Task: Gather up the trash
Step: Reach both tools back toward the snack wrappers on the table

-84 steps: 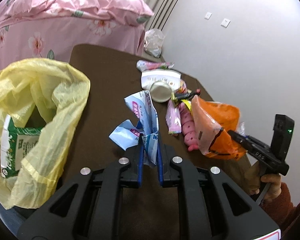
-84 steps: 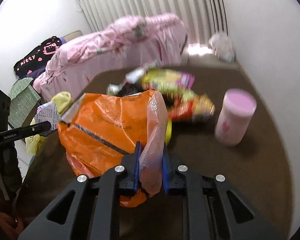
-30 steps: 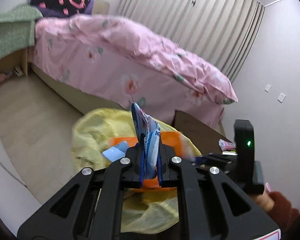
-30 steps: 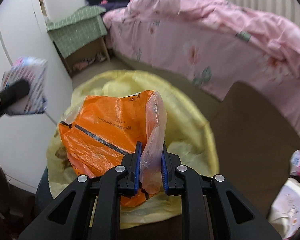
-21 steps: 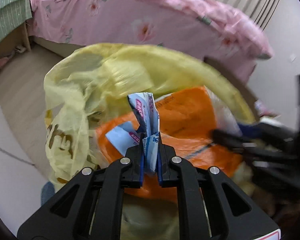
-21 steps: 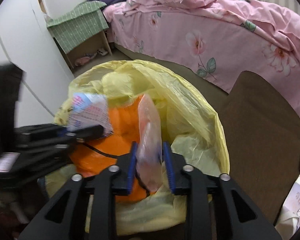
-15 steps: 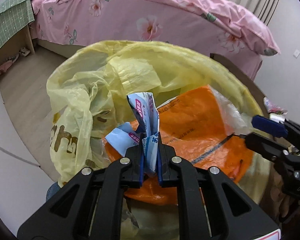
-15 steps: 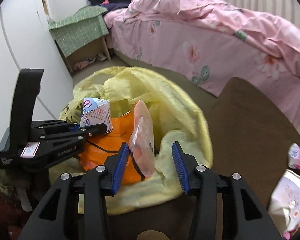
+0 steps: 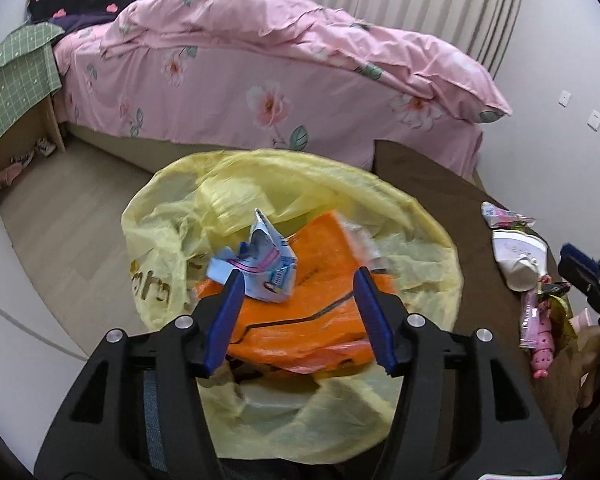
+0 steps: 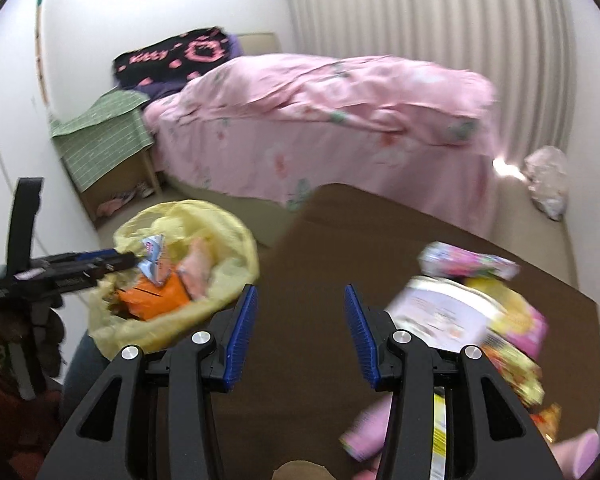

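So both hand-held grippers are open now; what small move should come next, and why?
Probably bring the right hand-held gripper toward the wrapper pile on the brown table. Both jaws stand apart and empty, the orange bag and the blue-white wrapper already lie in the yellow trash bag, and the right one already faces the remaining litter.

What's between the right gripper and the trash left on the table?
Nothing visible. The right gripper is open over bare brown table; the wrapper pile lies just to its right, with no object in the gap. The yellow bag, on its other side, gapes open.
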### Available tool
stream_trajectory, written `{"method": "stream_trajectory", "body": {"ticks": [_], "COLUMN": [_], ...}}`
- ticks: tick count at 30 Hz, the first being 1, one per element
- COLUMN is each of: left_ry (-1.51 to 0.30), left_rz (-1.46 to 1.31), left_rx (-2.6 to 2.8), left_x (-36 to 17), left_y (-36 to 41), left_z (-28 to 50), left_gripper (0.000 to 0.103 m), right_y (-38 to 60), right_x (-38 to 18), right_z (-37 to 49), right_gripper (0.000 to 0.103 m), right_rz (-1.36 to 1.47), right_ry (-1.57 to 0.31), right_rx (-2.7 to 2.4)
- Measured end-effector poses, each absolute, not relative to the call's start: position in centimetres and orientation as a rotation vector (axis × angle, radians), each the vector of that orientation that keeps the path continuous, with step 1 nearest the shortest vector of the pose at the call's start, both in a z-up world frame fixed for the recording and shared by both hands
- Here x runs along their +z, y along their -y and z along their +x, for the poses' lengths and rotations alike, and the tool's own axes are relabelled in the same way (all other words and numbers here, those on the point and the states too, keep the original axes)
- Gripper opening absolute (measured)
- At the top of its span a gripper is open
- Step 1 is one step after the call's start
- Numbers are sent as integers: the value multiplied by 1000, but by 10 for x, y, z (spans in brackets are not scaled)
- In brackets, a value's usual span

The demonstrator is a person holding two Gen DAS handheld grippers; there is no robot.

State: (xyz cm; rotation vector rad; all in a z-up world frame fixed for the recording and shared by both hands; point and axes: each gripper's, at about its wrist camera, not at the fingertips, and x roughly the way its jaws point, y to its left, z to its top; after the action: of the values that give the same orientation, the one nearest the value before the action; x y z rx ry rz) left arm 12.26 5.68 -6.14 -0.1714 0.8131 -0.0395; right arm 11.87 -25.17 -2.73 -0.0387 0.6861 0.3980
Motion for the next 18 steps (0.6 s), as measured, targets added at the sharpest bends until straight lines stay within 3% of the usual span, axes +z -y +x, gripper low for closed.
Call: {"method": "stream_trajectory", "body": {"ticks": [4,6,10,18], "left_ry": [-790,-782,-735,-727], "left_rz": [-144,-140,-126,-8], "left_rx": [-93,-155,-357,-640], "left_x": [-50,-46,-41,-46], "left_y": [-33,-17,33,140], "left_z": [123,126,139,199], "left_gripper": [57,57,71,72], "right_y": [293,313,351,376], "right_x": [-30,-32,-36,-55], "right_z": [96,86,67,43], "right_gripper": [43,48,57,61], "right_rz": [3,22,81,51], "right_ry": [-666,-653,-614,-657], "right_rx": [306,257,218,194]}}
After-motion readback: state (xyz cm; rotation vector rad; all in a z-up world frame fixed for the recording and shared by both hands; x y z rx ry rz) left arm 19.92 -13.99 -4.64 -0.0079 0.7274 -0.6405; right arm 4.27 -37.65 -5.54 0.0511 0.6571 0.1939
